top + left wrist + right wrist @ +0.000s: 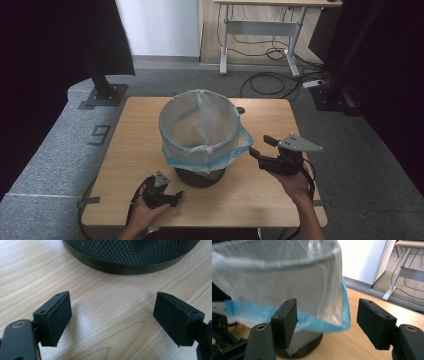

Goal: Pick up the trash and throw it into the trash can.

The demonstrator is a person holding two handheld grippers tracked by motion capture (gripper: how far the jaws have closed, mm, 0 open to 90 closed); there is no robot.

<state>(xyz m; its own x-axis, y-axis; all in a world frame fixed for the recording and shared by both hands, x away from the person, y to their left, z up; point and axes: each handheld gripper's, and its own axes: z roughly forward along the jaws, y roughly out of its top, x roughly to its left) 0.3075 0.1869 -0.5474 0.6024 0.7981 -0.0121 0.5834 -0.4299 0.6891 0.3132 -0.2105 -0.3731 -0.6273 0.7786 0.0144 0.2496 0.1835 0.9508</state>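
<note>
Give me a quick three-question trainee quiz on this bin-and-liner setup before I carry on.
1. True or false: the right gripper is shut on the bag's blue hem.
2. The left gripper is: A) on the table, jaws open; B) inside the mesh bin.
3. What colour is the folded-over bag's edge?

Key: 1 false, its jaws stand open beside the hem; 2 A; 3 blue.
</note>
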